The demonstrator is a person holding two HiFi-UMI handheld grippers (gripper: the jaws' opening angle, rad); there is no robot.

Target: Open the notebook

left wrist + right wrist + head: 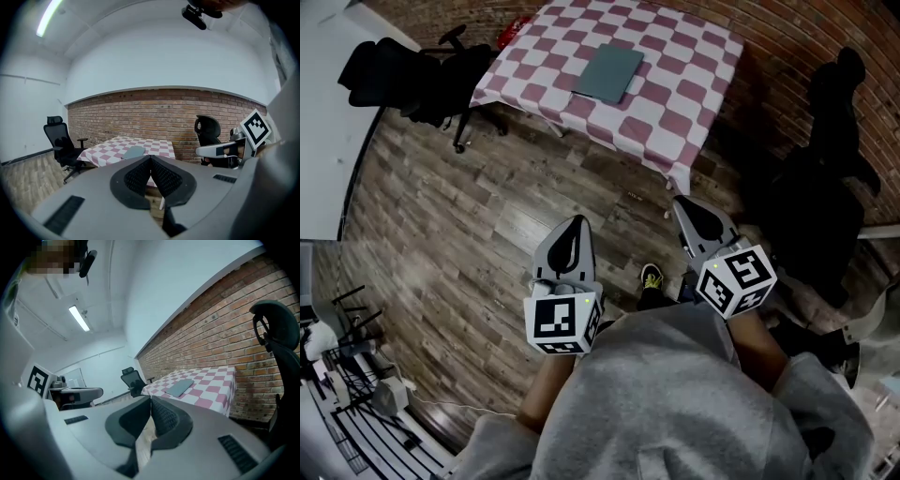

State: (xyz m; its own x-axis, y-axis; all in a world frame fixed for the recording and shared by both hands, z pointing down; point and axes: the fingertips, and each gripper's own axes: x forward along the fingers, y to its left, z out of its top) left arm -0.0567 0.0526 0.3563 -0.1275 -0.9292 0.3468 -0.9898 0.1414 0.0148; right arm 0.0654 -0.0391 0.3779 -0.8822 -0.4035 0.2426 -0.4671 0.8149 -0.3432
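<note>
Head view: the notebook (609,73) is seen lying closed on the checkered table (694,56), well apart from both grippers, which are held over the floor. The left gripper (577,221) and right gripper (679,201) are each closed tip to tip, with nothing held. If the cover is prodded with closed jaws, the notebook could be slid across the cloth, or lifted whole if it is not pinned down.
</note>
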